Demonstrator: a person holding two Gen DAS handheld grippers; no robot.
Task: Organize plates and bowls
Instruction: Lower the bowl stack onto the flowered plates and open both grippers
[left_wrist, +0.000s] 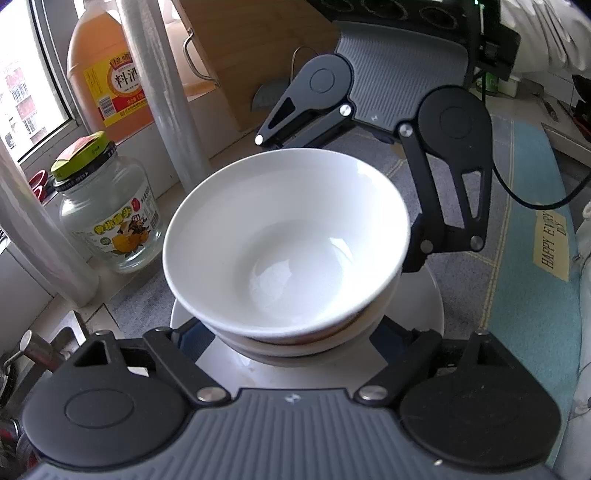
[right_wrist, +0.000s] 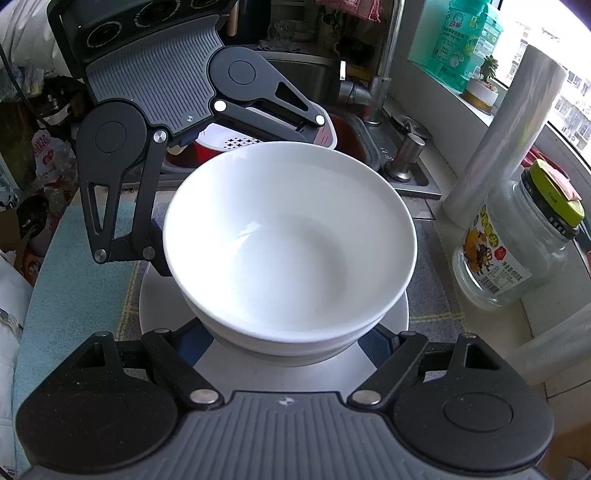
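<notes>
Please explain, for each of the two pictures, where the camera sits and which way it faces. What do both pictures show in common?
Left wrist view: sits on the left gripper, faces down across the top bowl toward the window wall; its own linkages fill the bottom edge, the right gripper stands opposite.
Right wrist view: sits on the right gripper, faces down across the same bowl toward the sink; its own linkages show below, the left gripper opposite.
Shared: the stacked bowls on the plate, the glass jar, both grippers.

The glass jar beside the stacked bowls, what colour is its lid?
Yellow-green, with a reddish sticker on top of the lid; the left wrist view shows it best.
</notes>
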